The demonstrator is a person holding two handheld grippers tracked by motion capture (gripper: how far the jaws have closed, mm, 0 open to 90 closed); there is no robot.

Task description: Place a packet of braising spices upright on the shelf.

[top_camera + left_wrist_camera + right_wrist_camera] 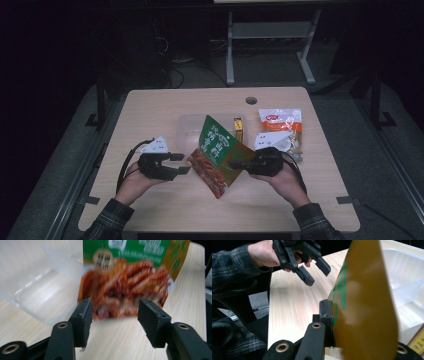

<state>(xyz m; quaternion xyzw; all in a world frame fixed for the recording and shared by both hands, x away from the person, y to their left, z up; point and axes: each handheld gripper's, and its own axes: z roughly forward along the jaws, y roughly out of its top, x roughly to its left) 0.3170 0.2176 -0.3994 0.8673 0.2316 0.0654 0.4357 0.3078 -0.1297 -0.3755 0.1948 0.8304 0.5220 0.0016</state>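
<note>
Jaws of my right gripper point(239, 164) pinch the right edge of the green snack bag point(216, 155), held up over the wooden table point(150, 110) by the clear plastic box point(189, 126), my left gripper point(181, 163) spread just beside it; I guess it's light, crinkly and slippery, so I'd grab its flat edge.

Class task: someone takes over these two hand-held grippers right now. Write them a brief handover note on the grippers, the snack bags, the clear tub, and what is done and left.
Right gripper: shut on the green snack pouch, holding it up over the table.
Left gripper: open, beside the pouch and not touching it.
Clear tub: on the table behind the pouch, with no bag visible inside.
Orange-and-white bag and small yellow box: lying to the tub's right.
Done: pouch lifted.
Left: probably place the pouch in the tub, then the other items.
</note>
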